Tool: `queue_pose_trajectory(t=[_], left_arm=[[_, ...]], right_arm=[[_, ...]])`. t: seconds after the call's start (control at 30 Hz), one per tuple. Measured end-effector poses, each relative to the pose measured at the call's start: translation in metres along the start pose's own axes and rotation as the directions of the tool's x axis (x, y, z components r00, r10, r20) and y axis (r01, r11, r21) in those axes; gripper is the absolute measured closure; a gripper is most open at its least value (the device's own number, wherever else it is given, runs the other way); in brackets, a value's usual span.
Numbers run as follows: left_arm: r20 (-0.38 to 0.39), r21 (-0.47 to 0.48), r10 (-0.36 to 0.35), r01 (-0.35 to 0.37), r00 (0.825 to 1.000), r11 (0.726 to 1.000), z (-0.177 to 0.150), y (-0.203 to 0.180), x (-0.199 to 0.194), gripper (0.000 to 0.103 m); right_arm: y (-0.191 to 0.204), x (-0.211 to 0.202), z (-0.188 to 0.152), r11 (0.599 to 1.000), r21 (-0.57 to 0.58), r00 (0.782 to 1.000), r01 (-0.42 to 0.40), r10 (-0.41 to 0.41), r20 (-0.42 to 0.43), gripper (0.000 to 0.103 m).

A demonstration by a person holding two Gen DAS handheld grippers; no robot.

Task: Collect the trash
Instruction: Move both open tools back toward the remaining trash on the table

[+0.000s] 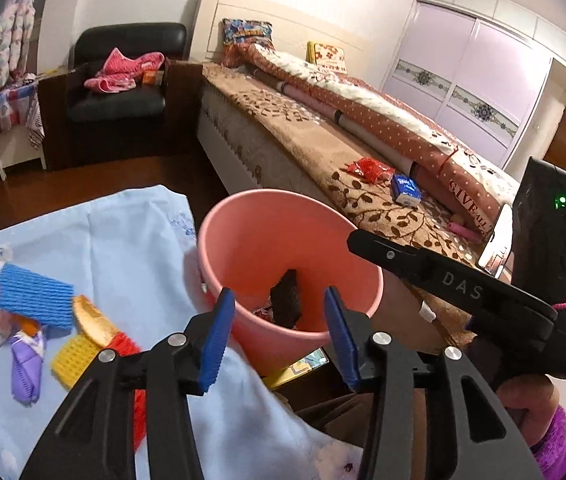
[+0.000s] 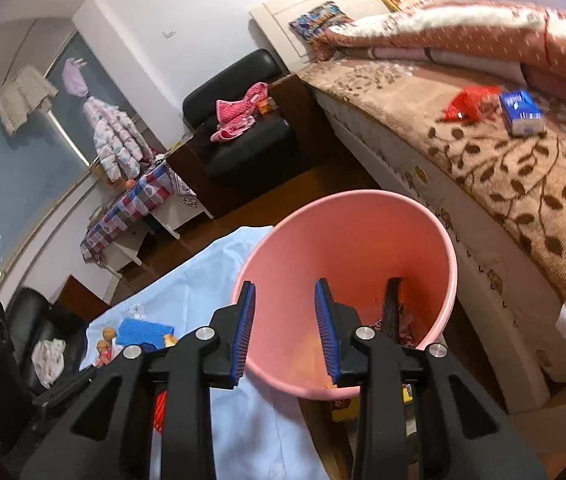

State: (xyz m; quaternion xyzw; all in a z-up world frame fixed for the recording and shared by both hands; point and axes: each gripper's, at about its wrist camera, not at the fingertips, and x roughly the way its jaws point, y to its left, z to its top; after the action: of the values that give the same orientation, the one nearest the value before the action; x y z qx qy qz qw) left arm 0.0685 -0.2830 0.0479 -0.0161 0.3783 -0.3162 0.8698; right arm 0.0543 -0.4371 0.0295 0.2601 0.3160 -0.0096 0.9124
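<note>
A pink bin (image 1: 267,236) stands beside a table with a light blue cloth (image 1: 131,240); it also shows in the right wrist view (image 2: 347,236). Inside it lie a dark piece (image 1: 286,298) and wrappers. My left gripper (image 1: 279,336) is open and empty over the bin's near rim. My right gripper (image 2: 285,332) is open and empty above the bin's near rim; its body (image 1: 463,284) shows at the right in the left wrist view. On the cloth lie a blue foam net (image 1: 35,296), a yellow net (image 1: 75,360), a purple wrapper (image 1: 27,364) and other scraps.
A bed (image 1: 323,136) with a brown leaf blanket runs along the right; a red packet (image 1: 369,169) and a blue tissue pack (image 1: 405,189) lie on it. A black armchair (image 1: 123,76) with pink clothes stands at the back. Dark wooden floor lies between.
</note>
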Motion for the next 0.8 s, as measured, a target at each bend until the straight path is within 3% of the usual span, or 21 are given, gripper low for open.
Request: queue_pose_trajectory(t=[0.33,0.53,0.8], left_arm=[[0.090,-0.051,0.093,-0.089,0.992,0.995,-0.019,0.046,-0.064,0.057],[0.168,-0.094,0.203,-0.189,0.965,0.977,-0.034,0.086,-0.107,0.057],[0.159,-0.155,0.312,-0.289,0.937,0.945,-0.071,0.131,-0.139,0.057]], right_arm=[[0.048,-0.018,-0.025,0.994,-0.103,1.000,-0.027,0.028,0.001,0.072],[0.085,-0.021,-0.053,0.985,-0.173,1.000,-0.022,0.024,0.007,0.072],[0.121,-0.011,-0.106,0.974,-0.202,0.988,-0.102,0.076,-0.132,0.072]])
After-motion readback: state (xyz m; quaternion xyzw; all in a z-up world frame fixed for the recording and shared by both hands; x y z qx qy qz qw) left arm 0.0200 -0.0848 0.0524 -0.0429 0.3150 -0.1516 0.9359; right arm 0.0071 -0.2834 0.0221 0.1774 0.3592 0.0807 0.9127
